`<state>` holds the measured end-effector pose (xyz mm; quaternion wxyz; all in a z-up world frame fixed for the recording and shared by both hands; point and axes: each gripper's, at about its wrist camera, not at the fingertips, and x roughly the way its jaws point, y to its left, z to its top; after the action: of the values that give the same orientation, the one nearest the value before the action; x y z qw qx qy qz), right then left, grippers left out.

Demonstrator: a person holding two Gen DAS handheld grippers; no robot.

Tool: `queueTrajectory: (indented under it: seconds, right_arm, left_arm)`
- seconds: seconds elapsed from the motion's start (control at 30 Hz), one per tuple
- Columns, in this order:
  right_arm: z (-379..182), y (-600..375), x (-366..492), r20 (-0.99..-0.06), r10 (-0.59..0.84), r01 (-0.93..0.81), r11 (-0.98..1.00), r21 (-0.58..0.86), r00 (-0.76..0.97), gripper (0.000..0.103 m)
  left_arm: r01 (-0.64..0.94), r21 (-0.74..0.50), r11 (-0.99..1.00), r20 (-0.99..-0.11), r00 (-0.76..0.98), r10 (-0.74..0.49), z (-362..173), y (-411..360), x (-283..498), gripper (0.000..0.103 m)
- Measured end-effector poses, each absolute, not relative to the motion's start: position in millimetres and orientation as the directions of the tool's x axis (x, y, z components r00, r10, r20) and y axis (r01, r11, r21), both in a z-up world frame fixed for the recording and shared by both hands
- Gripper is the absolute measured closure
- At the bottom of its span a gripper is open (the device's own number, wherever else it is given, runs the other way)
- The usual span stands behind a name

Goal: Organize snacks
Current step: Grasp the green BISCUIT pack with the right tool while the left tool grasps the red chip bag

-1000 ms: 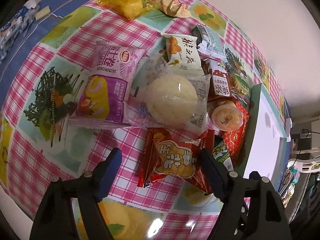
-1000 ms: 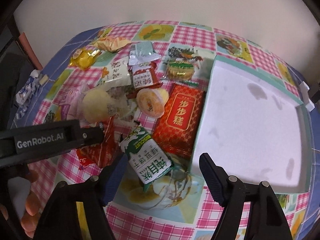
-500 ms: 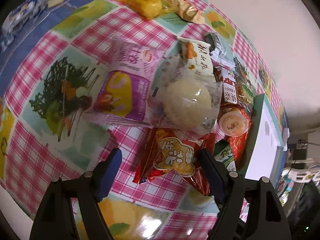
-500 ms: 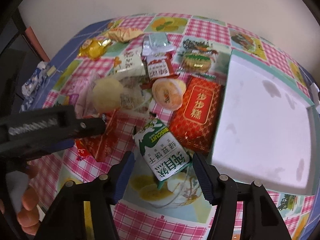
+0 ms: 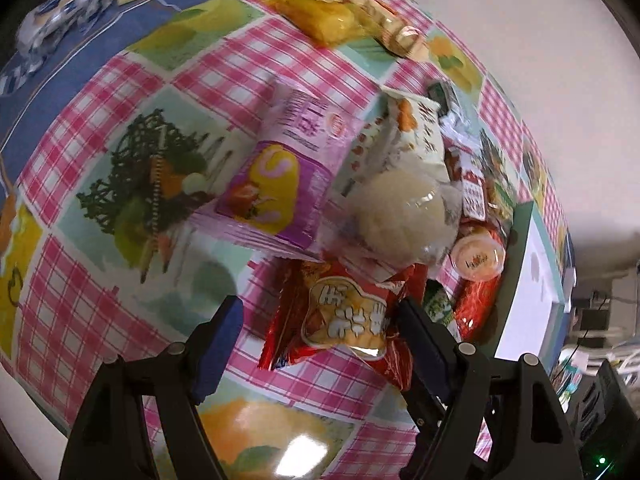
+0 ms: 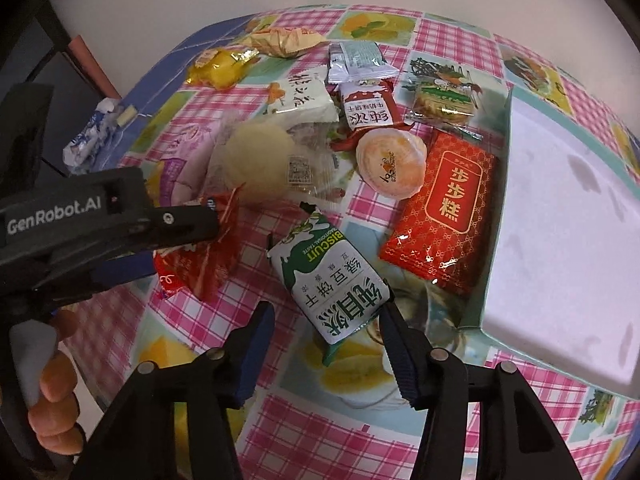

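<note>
A heap of snack packs lies on the checked tablecloth [image 5: 100,312]. My left gripper [image 5: 320,320] is open, its fingers on either side of a red snack bag [image 5: 344,320]; this bag also shows in the right wrist view [image 6: 196,260]. My right gripper [image 6: 326,328] is open around the near end of a green-and-white biscuit pack [image 6: 332,276]. Behind lie a round pale bun in clear wrap [image 6: 260,160], a purple cake pack [image 5: 280,176], an orange jelly cup [image 6: 390,164] and a red cake pack [image 6: 444,208].
An open white box with teal walls [image 6: 560,220] sits at the right of the heap. Yellow and gold packs [image 6: 224,68] lie at the far side. A blue-white wrapper [image 6: 92,132] lies on the blue cloth at the left edge.
Both grippers have moved forward and lower toward the heap. The left gripper now straddles the red bag; the right gripper's jaws have narrowed around the biscuit pack.
</note>
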<state>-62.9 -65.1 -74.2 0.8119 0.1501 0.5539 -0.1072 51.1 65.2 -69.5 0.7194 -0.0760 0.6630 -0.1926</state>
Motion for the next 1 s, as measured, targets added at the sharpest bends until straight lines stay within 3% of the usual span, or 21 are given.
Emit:
queueTrajectory:
  seconds: [0.33,0.4,0.47,0.8,1.0]
  right_arm:
    - [-87.2,-65.0,-51.7,-0.938,-0.057,0.337,0.939,0.065,0.341,0.045]
    - [-88.5,-64.6,-48.8,-0.938,-0.069,0.334,0.941,0.052,0.340,0.045]
    - [-89.2,-63.6,-46.4,-0.937,-0.073,0.328,0.944,0.046,0.341,0.045]
    - [-90.2,-65.3,-40.0,-0.937,-0.067,0.329,0.943,0.053,0.344,0.045]
    - [-86.0,-74.5,-47.6,-0.929,0.000,0.346,0.928,0.138,0.370,0.044]
  left_arm:
    - [0.226,-0.343,0.912,-0.933,0.028,-0.358,-75.0,43.3,46.7,0.023]
    - [0.222,-0.345,0.912,-0.933,0.029,-0.359,-73.2,46.2,45.1,0.027]
    - [0.219,-0.368,0.903,-0.924,0.023,-0.382,-73.2,43.4,45.6,0.050]
    - [0.188,-0.312,0.931,-0.940,0.086,-0.332,-67.5,52.6,45.4,0.052]
    - [0.159,-0.292,0.943,-0.943,0.113,-0.312,-65.2,62.3,47.9,0.052]
